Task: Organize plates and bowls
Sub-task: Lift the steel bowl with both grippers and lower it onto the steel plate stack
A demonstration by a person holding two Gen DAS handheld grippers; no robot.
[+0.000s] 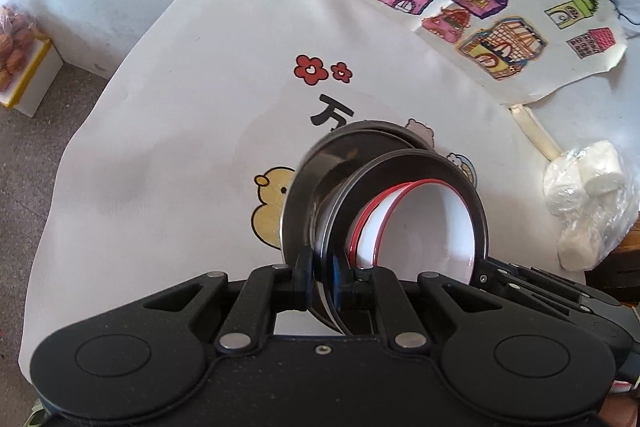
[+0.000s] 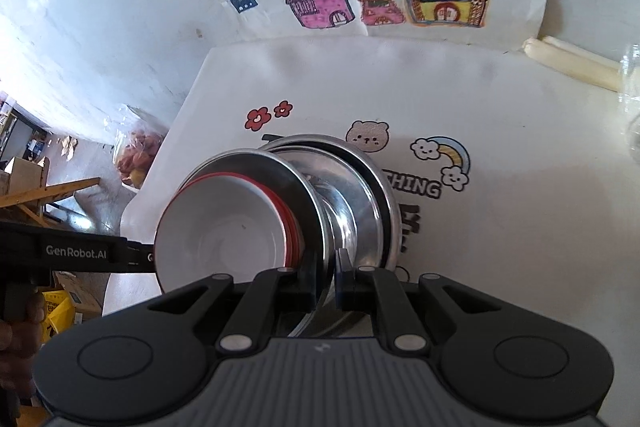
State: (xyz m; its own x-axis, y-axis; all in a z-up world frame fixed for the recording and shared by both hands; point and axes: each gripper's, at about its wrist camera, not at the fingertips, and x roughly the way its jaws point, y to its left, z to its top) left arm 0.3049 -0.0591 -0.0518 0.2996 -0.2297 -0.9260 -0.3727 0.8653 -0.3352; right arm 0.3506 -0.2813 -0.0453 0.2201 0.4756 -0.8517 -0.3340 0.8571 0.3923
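A nested stack of steel plates with red-rimmed white bowls inside is carried above the printed cloth on the tabletop at frame centre — its rim pinched by the left gripper and the right gripper alike — so a level, matched lowering is judged to be called for next.

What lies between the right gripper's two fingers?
A thin steel rim of the dish stack, clamped in the right gripper; the right wrist view shows it.

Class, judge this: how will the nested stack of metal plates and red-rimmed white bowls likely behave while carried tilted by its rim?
The stack is probably stiff and fairly heavy. Held tilted, the white bowls might slide out, since polished metal looks slippery.
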